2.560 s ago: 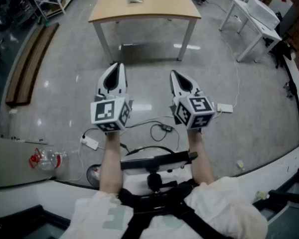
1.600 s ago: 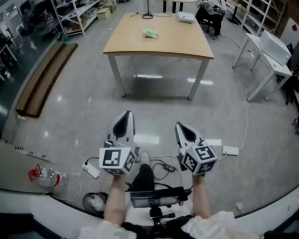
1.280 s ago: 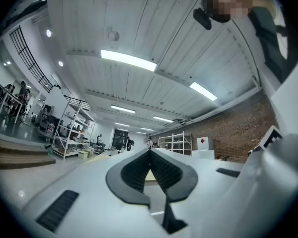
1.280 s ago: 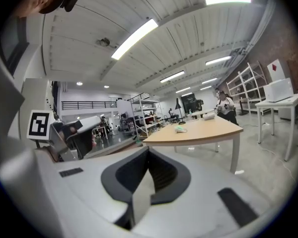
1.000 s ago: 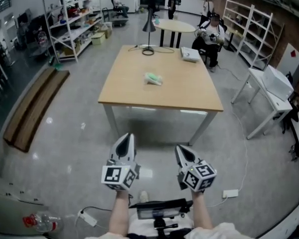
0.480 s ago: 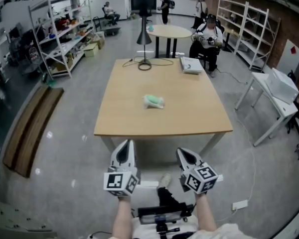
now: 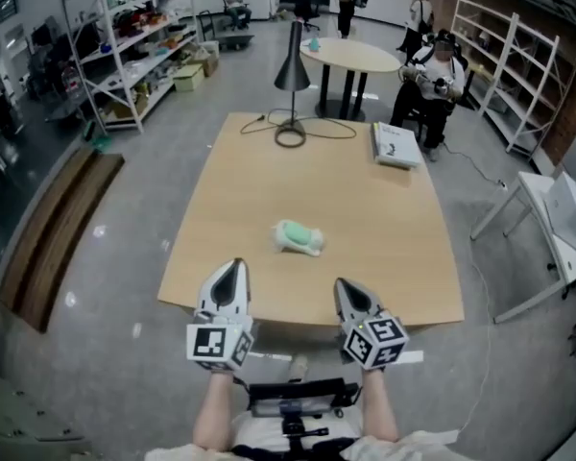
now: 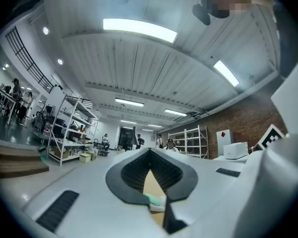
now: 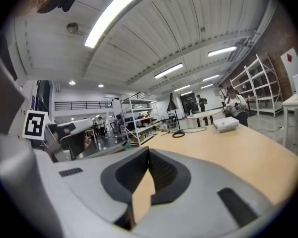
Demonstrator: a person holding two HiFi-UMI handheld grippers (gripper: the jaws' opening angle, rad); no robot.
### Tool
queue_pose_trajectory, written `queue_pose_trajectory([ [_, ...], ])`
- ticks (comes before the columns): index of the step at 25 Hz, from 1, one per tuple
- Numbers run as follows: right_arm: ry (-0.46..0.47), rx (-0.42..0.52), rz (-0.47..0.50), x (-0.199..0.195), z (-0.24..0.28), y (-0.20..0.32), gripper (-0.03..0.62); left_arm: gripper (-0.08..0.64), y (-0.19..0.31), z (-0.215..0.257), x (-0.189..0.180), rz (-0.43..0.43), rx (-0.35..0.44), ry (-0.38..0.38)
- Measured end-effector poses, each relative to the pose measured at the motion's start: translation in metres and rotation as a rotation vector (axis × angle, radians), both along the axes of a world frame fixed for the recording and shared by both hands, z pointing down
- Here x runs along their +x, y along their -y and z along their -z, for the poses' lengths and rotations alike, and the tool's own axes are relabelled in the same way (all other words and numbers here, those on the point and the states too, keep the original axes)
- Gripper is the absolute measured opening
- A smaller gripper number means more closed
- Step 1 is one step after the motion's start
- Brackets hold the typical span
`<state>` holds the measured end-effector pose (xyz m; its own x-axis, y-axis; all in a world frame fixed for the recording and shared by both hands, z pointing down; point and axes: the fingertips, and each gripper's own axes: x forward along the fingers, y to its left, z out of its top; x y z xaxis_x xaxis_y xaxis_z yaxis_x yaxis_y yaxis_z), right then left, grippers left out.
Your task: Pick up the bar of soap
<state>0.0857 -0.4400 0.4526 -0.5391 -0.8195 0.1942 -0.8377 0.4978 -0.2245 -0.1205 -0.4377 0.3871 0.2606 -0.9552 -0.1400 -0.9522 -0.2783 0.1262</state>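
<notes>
The bar of soap [image 7: 299, 238] is pale green and lies near the middle of the wooden table [image 7: 384, 257]. Both grippers hover side by side at the table's near edge, short of the soap. My left gripper [image 7: 233, 267] is shut with nothing in it, and its tips point toward the soap. Through the slit below its closed tips [image 8: 150, 152] the left gripper view shows a bit of the soap [image 8: 153, 199]. My right gripper [image 7: 342, 285] is shut and empty, to the right of the soap's line. In the right gripper view the closed jaws [image 9: 149, 150] face bare tabletop and no soap shows.
A black lamp [image 7: 292, 70] with a coiled cable stands at the table's far end, a white book [image 7: 396, 146] at the far right. Behind are a round table [image 7: 349, 56], a seated person [image 7: 437, 75] and shelves [image 7: 125, 27]. A bench [image 7: 48, 229] lies left, a white table [image 7: 557, 229] right.
The person has walked up to the table: it went from far off to directly under the grippers. Both grippers stayed shut and side by side.
</notes>
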Motion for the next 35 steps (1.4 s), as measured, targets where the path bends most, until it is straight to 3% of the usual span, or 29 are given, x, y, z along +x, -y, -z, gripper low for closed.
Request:
queue_pose_trajectory([
  [6, -0.061, 0.014, 0.089, -0.005, -0.004, 0.117, 0.006, 0.012, 0.109, -0.017, 0.002, 0.030, -0.040, -0.012],
  [13, -0.101, -0.033, 0.158, -0.024, -0.018, 0.201, 0.006, 0.012, 0.197, -0.047, 0.000, 0.018, -0.122, 0.008],
  [15, -0.142, -0.045, 0.229, -0.038, -0.027, 0.217, 0.006, 0.012, 0.217, -0.057, -0.003, 0.016, -0.148, 0.010],
  [19, -0.254, -0.100, 0.477, -0.070, -0.060, 0.231, 0.202, 0.012, 0.246, -0.083, -0.011, 0.014, -0.208, 0.004],
  [26, -0.595, -0.164, 0.851, -0.100, -0.145, 0.233, 0.259, 0.012, 0.273, -0.115, -0.030, 0.052, -0.275, -0.018],
  [31, -0.738, -0.188, 0.948, -0.099, -0.179, 0.242, 0.259, 0.012, 0.279, -0.125, -0.037, 0.068, -0.303, 0.000],
  [35, -0.769, -0.209, 1.017, -0.102, -0.185, 0.242, 0.259, 0.012, 0.283, -0.130, -0.042, 0.080, -0.316, -0.009],
])
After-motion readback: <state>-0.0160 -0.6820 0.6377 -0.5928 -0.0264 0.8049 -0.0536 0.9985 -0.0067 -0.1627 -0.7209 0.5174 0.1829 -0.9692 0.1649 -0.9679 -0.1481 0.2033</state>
